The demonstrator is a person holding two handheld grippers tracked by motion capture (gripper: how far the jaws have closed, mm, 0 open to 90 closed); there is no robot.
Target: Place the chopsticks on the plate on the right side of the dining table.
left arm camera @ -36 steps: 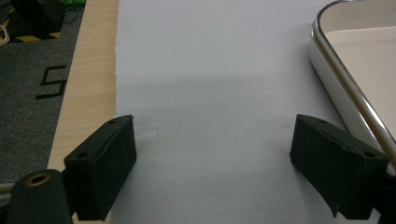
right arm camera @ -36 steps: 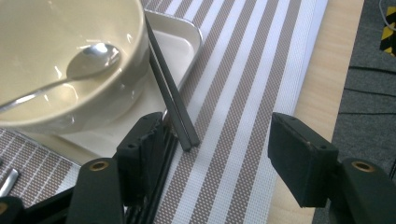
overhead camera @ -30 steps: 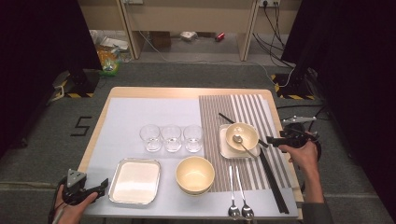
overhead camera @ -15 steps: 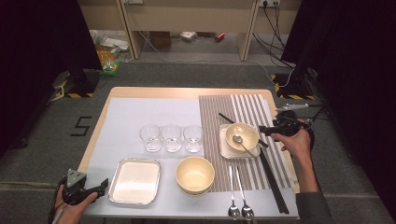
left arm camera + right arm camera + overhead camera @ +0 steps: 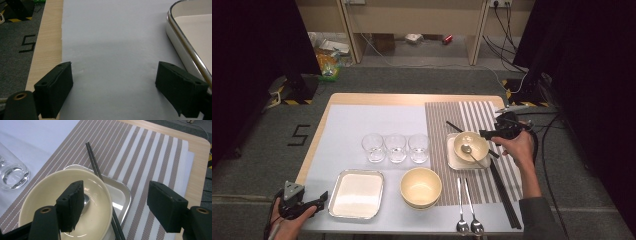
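Two tools work at one counter (image 5: 377, 100). From the high view, its left part carries a pale sheet and its right part a striped mat (image 5: 472, 112). On the sheet stand three glasses (image 5: 396, 147) in a row, with a rectangular tray (image 5: 357, 195) and a large bowl (image 5: 421, 187) nearer. On the mat, a small bowl (image 5: 471, 146) holding a spoon (image 5: 468, 150) sits in a square dish (image 5: 452, 156). Black chopsticks (image 5: 504, 192) lie to its right, and two spoons (image 5: 468, 215) lie at the near edge.

The right tool (image 5: 490, 134) hovers at the small bowl's right rim. The right gripper view adds that its jaws are released and empty: one jaw hangs over the bowl (image 5: 50, 202), the other over the mat, with a chopstick pair (image 5: 96, 170) between them.

The left tool (image 5: 317, 199) rests at the near left corner. The left gripper view shows its jaws spread wide and empty above the sheet, beside the tray's rim (image 5: 182, 40).
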